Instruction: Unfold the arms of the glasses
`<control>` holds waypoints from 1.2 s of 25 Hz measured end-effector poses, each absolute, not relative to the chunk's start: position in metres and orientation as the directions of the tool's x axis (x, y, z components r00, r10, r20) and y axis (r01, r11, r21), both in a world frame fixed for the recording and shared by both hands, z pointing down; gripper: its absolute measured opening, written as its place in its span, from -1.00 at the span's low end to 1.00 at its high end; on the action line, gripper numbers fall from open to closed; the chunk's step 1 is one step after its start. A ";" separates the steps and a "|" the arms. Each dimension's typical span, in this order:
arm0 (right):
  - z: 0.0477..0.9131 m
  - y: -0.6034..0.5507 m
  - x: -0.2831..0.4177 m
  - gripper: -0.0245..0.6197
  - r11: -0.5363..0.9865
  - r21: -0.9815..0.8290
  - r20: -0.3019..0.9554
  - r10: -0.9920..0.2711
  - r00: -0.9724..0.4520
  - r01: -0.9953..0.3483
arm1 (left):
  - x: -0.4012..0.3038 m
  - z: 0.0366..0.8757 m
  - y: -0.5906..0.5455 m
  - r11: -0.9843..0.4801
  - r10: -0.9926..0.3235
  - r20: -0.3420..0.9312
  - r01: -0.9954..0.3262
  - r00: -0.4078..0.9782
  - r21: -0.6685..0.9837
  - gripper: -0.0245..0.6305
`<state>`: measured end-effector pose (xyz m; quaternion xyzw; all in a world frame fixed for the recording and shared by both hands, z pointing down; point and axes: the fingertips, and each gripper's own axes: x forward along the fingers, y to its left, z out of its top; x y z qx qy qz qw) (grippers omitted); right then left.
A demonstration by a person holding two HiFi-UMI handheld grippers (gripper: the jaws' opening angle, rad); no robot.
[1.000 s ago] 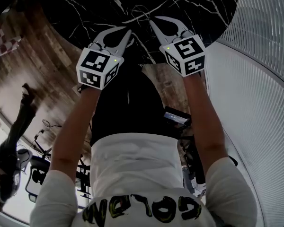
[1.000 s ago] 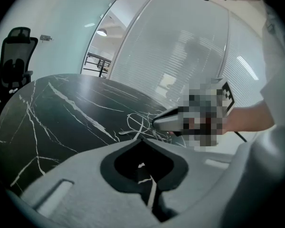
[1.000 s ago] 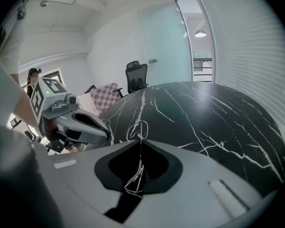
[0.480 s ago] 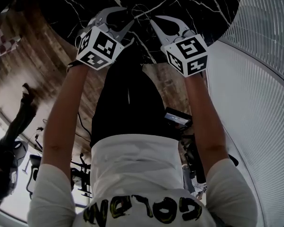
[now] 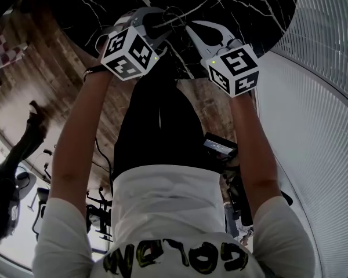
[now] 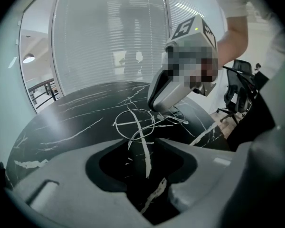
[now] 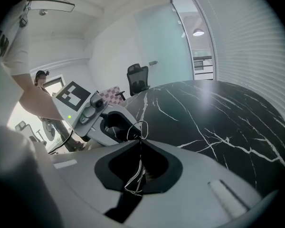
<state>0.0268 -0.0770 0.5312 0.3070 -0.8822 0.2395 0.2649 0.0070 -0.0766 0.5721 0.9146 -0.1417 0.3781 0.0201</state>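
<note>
Glasses [image 6: 135, 124]: thin pale wire frame with round rims. One rim faces the left gripper view, and a wire arm crosses it. The other side is pinched in the closed right gripper [image 7: 141, 137], with wire running back between its jaws. The frame stands roughly upright over the black table [image 5: 238, 4], near its near edge, about mid-width. Can't tell if it touches the tabletop or how far the arms are folded.
</note>
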 end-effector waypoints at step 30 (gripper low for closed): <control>0.465 -0.083 0.024 -0.90 0.676 -0.382 0.405 -0.490 -0.772 -0.630 | 0.004 0.566 -0.063 -0.953 -0.192 0.722 -0.303 0.665 0.025 -0.41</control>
